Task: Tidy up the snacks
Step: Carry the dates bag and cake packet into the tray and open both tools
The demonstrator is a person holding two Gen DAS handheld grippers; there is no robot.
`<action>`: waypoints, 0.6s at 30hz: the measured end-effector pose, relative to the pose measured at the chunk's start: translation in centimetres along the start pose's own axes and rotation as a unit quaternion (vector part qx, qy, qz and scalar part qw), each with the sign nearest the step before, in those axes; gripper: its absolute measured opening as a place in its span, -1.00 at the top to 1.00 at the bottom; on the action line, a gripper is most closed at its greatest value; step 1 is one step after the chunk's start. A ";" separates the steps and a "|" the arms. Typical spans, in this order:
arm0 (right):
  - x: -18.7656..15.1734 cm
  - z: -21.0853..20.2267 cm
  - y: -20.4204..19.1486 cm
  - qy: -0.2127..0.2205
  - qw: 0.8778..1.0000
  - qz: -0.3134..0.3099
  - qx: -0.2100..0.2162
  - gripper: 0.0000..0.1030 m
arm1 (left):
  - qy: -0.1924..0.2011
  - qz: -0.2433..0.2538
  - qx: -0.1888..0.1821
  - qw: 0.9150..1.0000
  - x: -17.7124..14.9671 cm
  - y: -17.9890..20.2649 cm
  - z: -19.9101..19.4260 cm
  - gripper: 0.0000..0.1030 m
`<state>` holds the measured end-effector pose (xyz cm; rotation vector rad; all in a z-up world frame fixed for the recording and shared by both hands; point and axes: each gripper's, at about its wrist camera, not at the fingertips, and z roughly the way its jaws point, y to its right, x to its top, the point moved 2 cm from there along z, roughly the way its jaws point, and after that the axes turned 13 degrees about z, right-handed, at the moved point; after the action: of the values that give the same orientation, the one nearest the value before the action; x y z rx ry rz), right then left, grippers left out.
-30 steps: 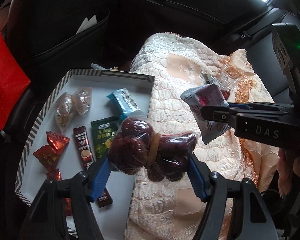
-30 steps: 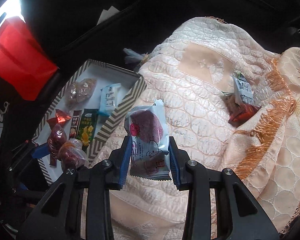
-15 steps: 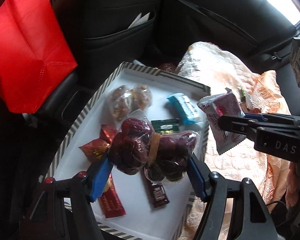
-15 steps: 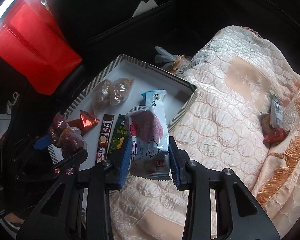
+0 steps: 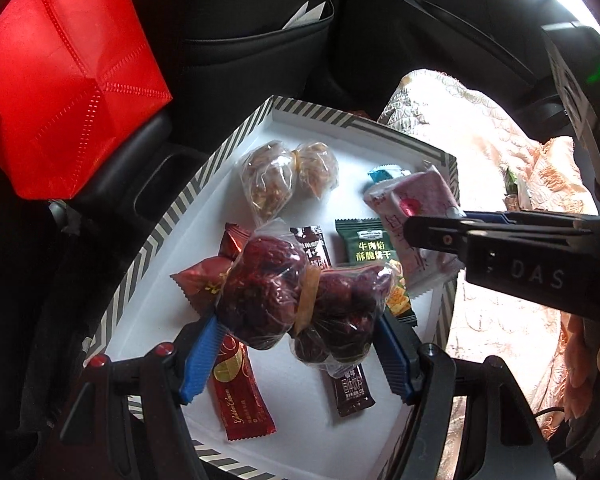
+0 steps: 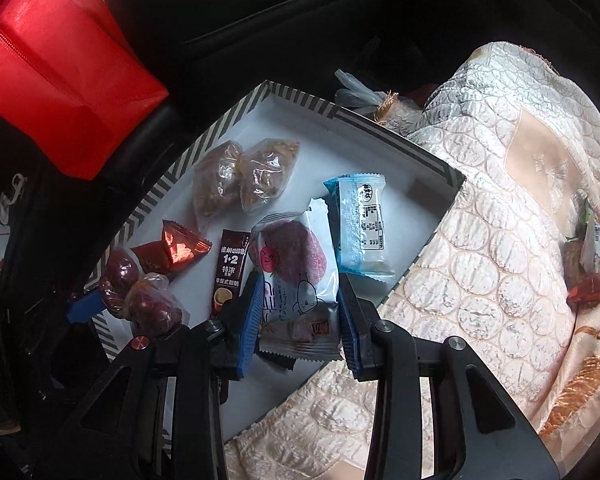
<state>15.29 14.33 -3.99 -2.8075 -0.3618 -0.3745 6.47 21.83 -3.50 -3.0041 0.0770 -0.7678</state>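
Observation:
My left gripper [image 5: 300, 340] is shut on a clear bag of red dates [image 5: 300, 296] tied with a band, and holds it above the striped box [image 5: 204, 176]. The right gripper [image 6: 298, 312] is shut on a white and purple snack packet [image 6: 296, 268], also over the box [image 6: 432, 164]. In the left wrist view that packet [image 5: 412, 208] and the right gripper [image 5: 440, 236] hang at the right side of the box. The date bag [image 6: 140, 296] shows at the left in the right wrist view. Inside the box lie a walnut bag [image 5: 288, 180], a coffee stick [image 6: 230, 268] and a blue packet [image 6: 360, 228].
A red bag [image 5: 60, 80] stands left of the box on the dark car seat. A cream quilted cloth [image 6: 500, 220] covers the seat to the right, with a few snacks [image 6: 588, 264] left in a fold. A seat-back pocket [image 5: 260, 36] rises behind the box.
Both grippers have carried their snacks leftward from over the cloth to above the box and sunk a little. Neither grip has changed.

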 end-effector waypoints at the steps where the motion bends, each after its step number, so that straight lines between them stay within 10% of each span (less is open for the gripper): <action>1: 0.0 0.2 -0.1 -0.001 1.000 0.000 0.000 0.33 | -0.001 0.001 0.002 1.000 0.0 0.0 0.1 -0.41; 18: 0.3 3.7 -1.4 -0.013 1.000 -0.010 -0.004 0.32 | -0.022 -0.001 0.016 1.000 -0.4 0.1 1.9 -0.41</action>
<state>15.96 16.80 -7.03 -2.8211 -0.3961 -0.3450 6.99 21.82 -5.34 -2.9888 0.0608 -0.6942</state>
